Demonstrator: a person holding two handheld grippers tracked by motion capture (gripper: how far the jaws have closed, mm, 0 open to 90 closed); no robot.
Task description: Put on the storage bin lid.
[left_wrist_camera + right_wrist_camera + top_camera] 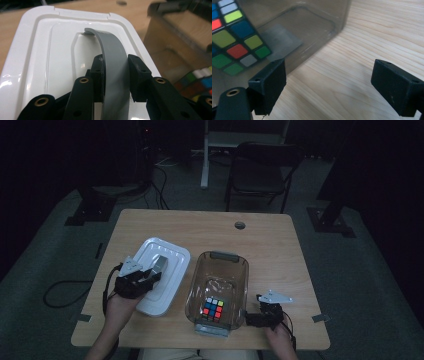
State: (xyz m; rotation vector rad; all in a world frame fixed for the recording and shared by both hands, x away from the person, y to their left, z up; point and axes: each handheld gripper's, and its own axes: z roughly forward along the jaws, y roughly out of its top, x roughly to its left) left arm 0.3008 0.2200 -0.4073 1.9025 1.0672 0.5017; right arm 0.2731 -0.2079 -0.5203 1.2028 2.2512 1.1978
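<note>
gripping the grey handle (113,67) of the white lid (161,272) right now, the left tool (156,270) is clamping its jaws on both sides of that curved strap, and the lid is sitting on the desk (270,240) just left of the clear bin (218,290). inside the bin the puzzle cube (213,309) is lying near the person's end, colours facing up. over on the right, the right tool (250,316) is hovering beside the bin's near corner with its jaws standing wide apart, nothing between them but bare wood.
</note>
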